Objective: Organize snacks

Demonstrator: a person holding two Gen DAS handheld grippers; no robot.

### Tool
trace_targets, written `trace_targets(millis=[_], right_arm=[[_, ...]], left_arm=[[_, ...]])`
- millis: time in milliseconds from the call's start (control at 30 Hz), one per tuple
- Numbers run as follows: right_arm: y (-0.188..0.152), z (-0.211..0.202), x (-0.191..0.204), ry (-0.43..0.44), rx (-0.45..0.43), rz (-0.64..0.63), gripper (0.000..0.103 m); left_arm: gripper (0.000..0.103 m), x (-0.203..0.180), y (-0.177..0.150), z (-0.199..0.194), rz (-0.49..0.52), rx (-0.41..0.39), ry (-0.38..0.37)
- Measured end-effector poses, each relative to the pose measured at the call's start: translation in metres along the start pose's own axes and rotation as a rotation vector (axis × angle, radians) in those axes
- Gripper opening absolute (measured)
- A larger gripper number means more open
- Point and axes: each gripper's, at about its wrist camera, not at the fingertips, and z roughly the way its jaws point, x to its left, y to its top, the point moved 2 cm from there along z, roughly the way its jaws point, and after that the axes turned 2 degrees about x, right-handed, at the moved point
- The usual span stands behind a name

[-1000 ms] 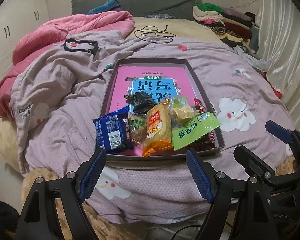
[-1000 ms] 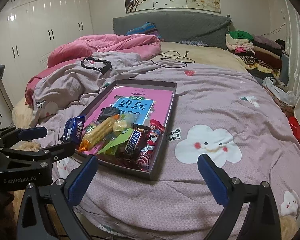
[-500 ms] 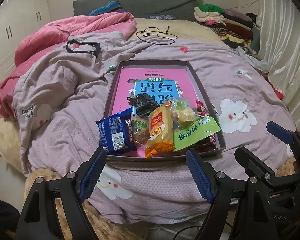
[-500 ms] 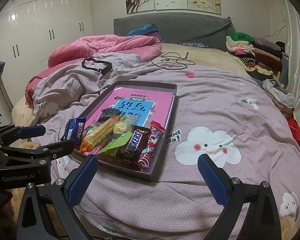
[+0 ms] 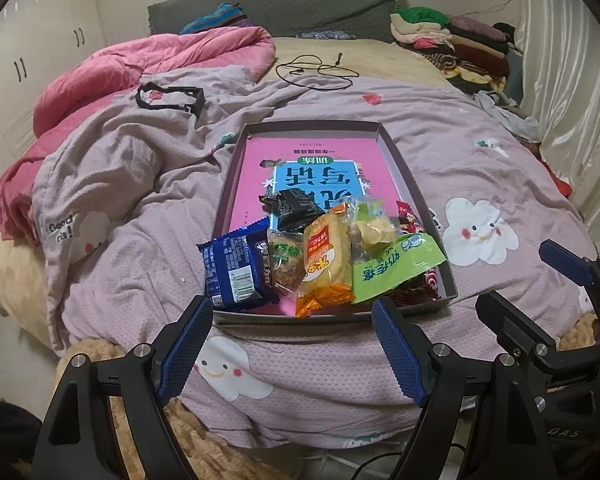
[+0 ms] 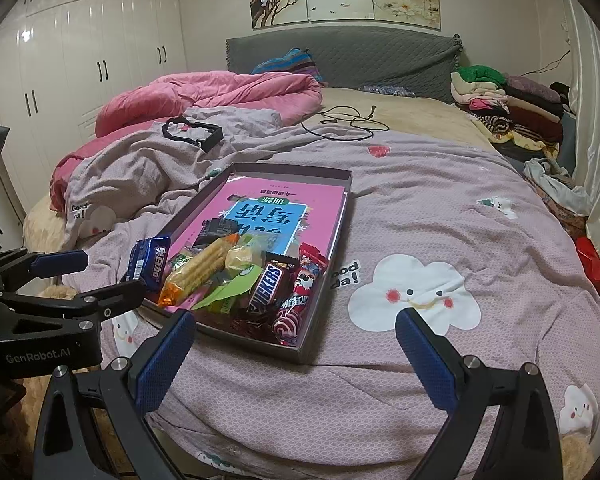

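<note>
A grey tray (image 5: 408, 184) (image 6: 336, 216) lies on the bed with a pink book (image 5: 312, 160) in it. Snacks are piled at its near end: a blue cookie pack (image 5: 236, 268) (image 6: 150, 262) on the left rim, an orange cracker pack (image 5: 326, 260) (image 6: 198, 272), a green pouch (image 5: 392, 272), a black packet (image 5: 296, 204), a Snickers bar (image 6: 266, 286) and a red candy pack (image 6: 300, 296). My left gripper (image 5: 292, 348) is open and empty just before the tray. My right gripper (image 6: 296, 356) is open and empty near the tray's right corner.
The lilac cloud-print cover (image 6: 440, 240) spreads over the bed. A pink quilt (image 5: 148, 64) lies at the back left, a black frame (image 5: 172, 96) and a cable (image 5: 316, 72) beyond the tray, folded clothes (image 6: 500, 100) at the back right, and wardrobes (image 6: 80, 80) on the left.
Both views have shifted slightly; the tray and snacks sit a little lower and nearer in the views. Both grippers stay open and empty.
</note>
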Motion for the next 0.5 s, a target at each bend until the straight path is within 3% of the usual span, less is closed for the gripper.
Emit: trace_targets(millis=[500], right_arm=[[0.0012, -0.0008, -0.0023, -0.002, -0.004, 0.004, 0.101]], left_arm=[[0.083, 0.0004, -0.0009, 0.0011, -0.002, 0.005, 0.0]])
